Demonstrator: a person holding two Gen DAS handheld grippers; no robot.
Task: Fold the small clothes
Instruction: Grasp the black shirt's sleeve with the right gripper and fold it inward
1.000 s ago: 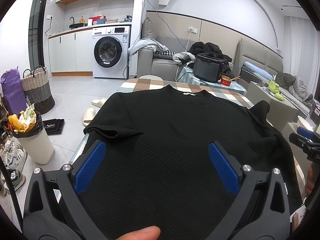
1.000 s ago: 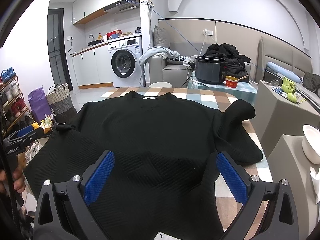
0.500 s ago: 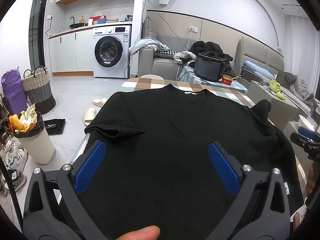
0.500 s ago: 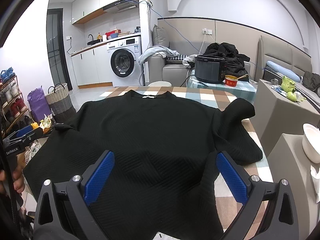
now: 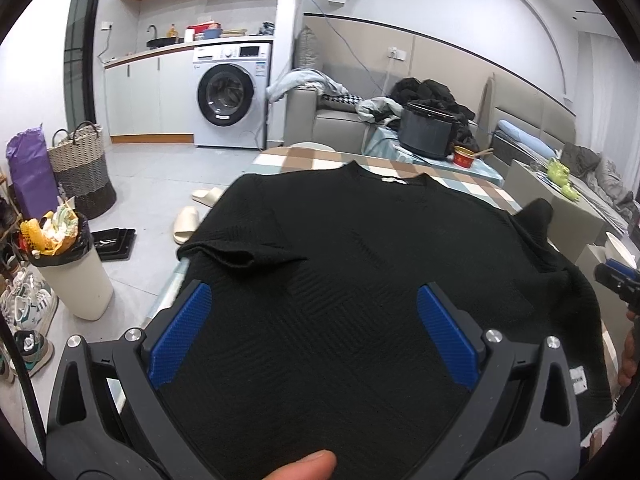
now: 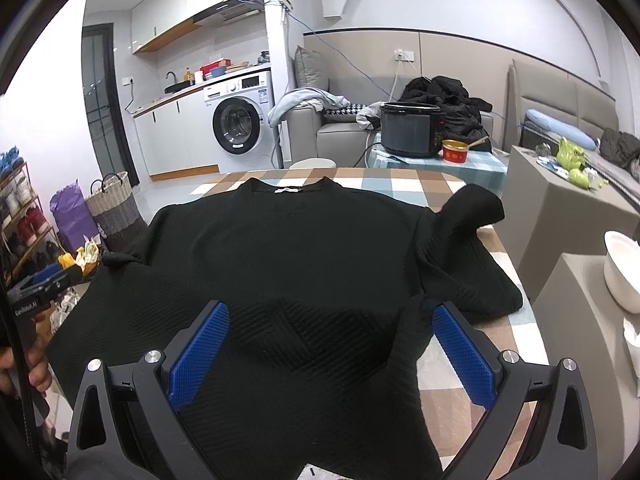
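Note:
A black textured short-sleeve top (image 5: pixel 360 248) (image 6: pixel 288 248) lies spread flat on the checked table (image 6: pixel 404 188), neck at the far end. Its left sleeve (image 5: pixel 240 254) is folded in over the body. Its right sleeve (image 6: pixel 472 208) is rumpled and stands up at the table's right side. My left gripper (image 5: pixel 314 300) hovers open above the near left part of the top, blue pads wide apart. My right gripper (image 6: pixel 330 316) hovers open above the near right part, nothing between its fingers. Each gripper shows at the edge of the other's view.
A white bin (image 5: pixel 72 272) with rubbish, slippers (image 5: pixel 186 226) and a woven basket (image 5: pixel 82 168) stand on the floor at the left. A grey block (image 6: pixel 560 208) and a white bowl (image 6: pixel 622 268) sit at the right. A black cooker (image 6: pixel 412 130) and red tub (image 6: pixel 456 151) lie beyond the table.
Almost nothing: both grippers stay open above the top, with only a slight drift of the views. The top has not moved.

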